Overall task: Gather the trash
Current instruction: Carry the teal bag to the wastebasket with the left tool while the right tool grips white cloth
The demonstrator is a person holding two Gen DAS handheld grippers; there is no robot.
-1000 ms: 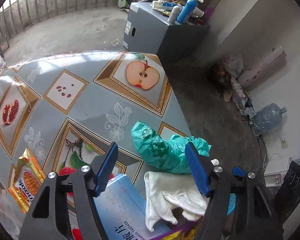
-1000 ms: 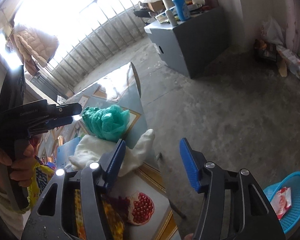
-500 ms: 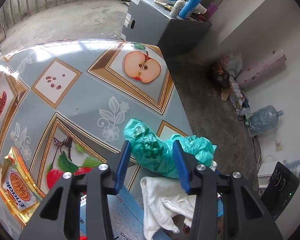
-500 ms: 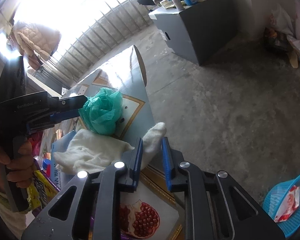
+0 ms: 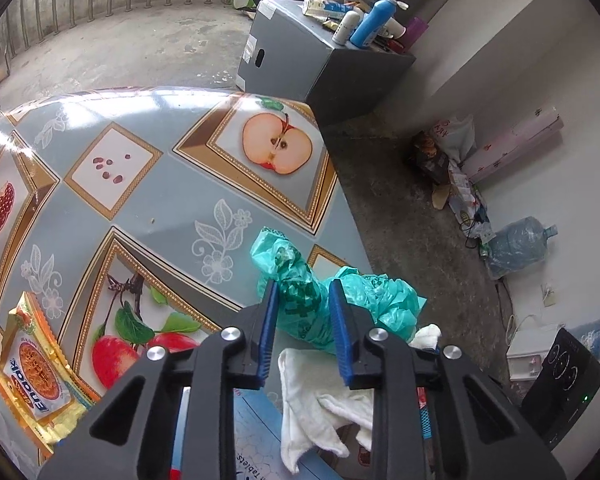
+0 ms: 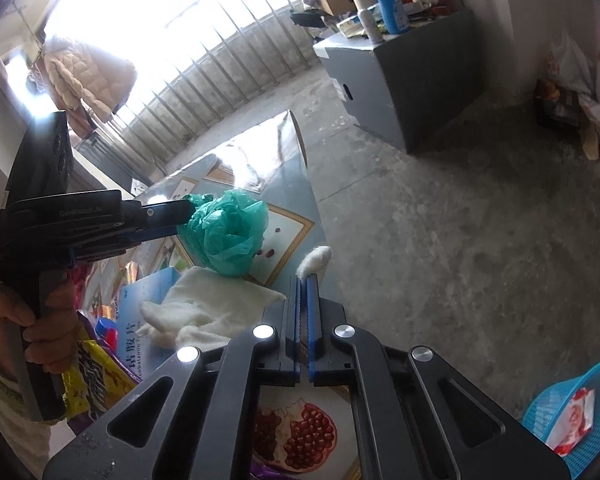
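Your left hand-held gripper (image 5: 303, 296) sits at the bottom centre of the left wrist view, its jaws having just been closing, and the blue pads now pinch the crumpled green plastic bag (image 5: 340, 304) between them. That bag lies at the lower middle of the frame, near the right edge of the table (image 5: 148, 200), and touches the white cloth (image 5: 320, 392) just below it. Your right hand-held gripper (image 6: 303, 280) fills the bottom centre of the right wrist view, its jaws having just been closing; they are now clenched together on a corner of the white cloth, whose fluffy tip pokes out just above the fingertips. At the left of that view your hand (image 6: 24, 332) grips the handle of the left tool. A blue box (image 6: 148, 304) lies under the cloth, and a yellow snack packet (image 5: 36, 368) rests at the lower left of the left wrist view. In the lower right corner of the right wrist view a blue basket (image 6: 556, 408) stands on the floor with a wrapper inside. Farther off, toward the upper right, a grey box (image 5: 320, 56) carries bottles and clutter.
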